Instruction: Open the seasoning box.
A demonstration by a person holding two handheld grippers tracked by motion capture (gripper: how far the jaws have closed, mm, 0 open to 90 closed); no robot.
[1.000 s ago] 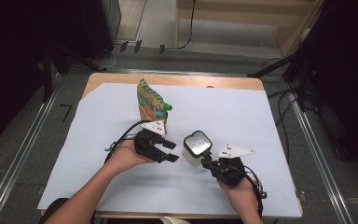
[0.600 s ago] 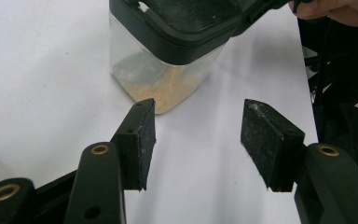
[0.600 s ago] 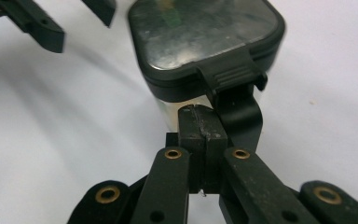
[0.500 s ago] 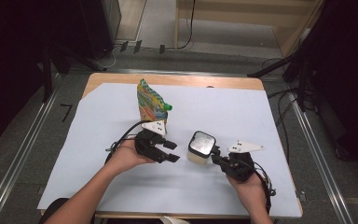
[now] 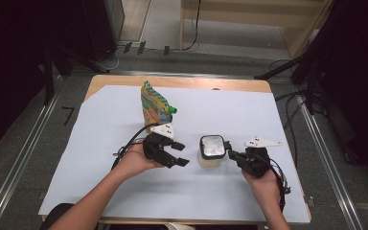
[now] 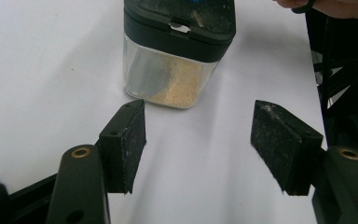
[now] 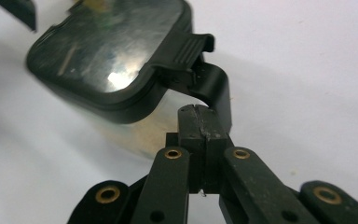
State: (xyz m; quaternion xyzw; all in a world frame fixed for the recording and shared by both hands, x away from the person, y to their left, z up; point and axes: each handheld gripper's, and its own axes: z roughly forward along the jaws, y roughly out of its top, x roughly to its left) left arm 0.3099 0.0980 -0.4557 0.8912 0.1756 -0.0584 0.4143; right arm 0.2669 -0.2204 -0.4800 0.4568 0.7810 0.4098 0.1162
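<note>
**Upright on the sheet: a lidded jar between two grippers**

Squarely at lower centre of the high view stands the jar (image 5: pixel 212 151), a clear container with a black lid, upright on the pale sheet (image 5: pixel 268 120) that covers the table (image 5: pixel 124 82). Its long axis runs straight up, lid facing the ceiling; tan powder fills its lower part in the left gripper view (image 6: pixel 179 60). A black latch (image 7: pixel 191 51) juts from the lid's edge toward frame right in the high view.

To the jar's left, the left gripper (image 5: pixel 176 154) points at it with jaws spread wide and nothing between the pads (image 6: pixel 279 144); they have just been opening, and the jar sits just beyond their tips. On its right, the right gripper (image 5: pixel 234 154) has its jaws pressed together, tips just under the latch (image 7: pixel 200 121), holding nothing that I can make out.

A colourful pouch (image 5: pixel 152 103) stands toward upper left.
</note>
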